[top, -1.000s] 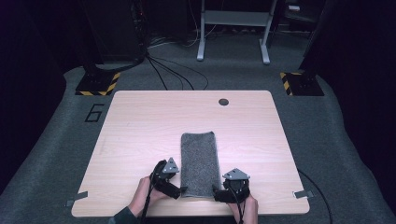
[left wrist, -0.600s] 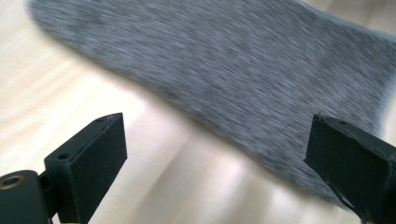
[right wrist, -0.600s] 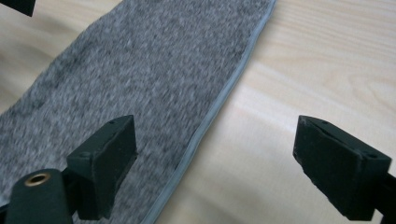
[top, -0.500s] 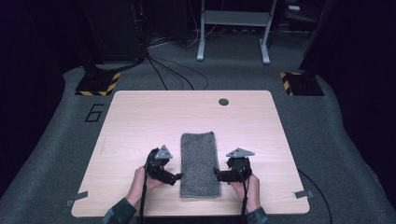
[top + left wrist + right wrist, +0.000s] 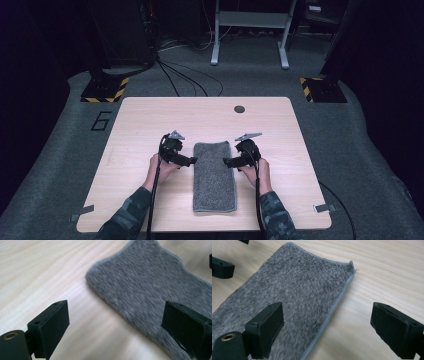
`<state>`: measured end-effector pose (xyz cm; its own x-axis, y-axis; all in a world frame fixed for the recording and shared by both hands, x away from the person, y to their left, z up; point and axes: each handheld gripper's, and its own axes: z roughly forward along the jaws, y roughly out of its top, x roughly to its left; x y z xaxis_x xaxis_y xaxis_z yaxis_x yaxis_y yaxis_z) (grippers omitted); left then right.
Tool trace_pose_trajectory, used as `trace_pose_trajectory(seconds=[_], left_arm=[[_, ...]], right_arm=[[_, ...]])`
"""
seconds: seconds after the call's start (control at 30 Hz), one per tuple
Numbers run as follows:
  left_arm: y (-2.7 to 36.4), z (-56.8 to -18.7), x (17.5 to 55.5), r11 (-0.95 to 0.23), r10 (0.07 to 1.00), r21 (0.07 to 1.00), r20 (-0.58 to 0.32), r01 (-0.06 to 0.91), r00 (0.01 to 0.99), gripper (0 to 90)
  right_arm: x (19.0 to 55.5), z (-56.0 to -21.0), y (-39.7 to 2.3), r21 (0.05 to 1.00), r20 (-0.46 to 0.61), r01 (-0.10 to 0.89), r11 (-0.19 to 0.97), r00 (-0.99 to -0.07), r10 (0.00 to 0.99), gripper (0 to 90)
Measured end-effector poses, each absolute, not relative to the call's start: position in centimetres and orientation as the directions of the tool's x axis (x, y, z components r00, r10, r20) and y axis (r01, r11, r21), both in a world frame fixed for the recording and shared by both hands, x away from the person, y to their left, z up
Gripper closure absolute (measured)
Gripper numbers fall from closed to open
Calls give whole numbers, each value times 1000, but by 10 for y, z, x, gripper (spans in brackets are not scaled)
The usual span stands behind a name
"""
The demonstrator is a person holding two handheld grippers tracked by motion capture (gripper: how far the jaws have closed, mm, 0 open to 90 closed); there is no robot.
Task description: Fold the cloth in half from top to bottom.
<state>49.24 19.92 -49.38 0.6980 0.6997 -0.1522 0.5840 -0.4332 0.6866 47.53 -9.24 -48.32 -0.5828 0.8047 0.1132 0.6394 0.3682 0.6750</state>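
Grey terry-cloth towel, folded into a long rectangle (image 5: pixel 215 175), lies flat at the near middle of the pale wooden tabletop (image 5: pixel 150 115). Long axis runs 12 to 6 o'clock in the high view; short far edge points at the small dark grommet hole (image 5: pixel 239 109). Left claw (image 5: pixel 194 160) sits just beside the far-left corner, right claw (image 5: pixel 226 161) just beside the far-right; both are held wide open, nothing between the jaws. Step judged: taking the two far corners. Best done by lowering each claw until one jaw slides under the stitched hem, both closed together, so the fold is lifted evenly and not skewed.
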Motion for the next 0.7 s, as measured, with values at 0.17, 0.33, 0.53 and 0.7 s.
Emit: trace_pose_trajectory(seconds=[0.17, 0.33, 0.53, 0.7], left_arm=[[193, -494, 515, -415, 715, 686, -162, 598, 681, 106], [188, -495, 533, -415, 736, 663, -158, 622, 659, 116], [182, -502, 550, -419, 755, 641, -148, 643, 639, 145], [178, -506, 552, -423, 761, 644, -128, 637, 636, 208]], right_arm=[[498, -486, -83, 667, 91, 639, 383, -580, 810, 143], [517, -488, -80, 658, 123, 661, 362, -568, 814, 180], [539, -495, -76, 648, 123, 675, 353, -550, 826, 297], [546, -502, -72, 621, 126, 700, 353, -534, 836, 418]])
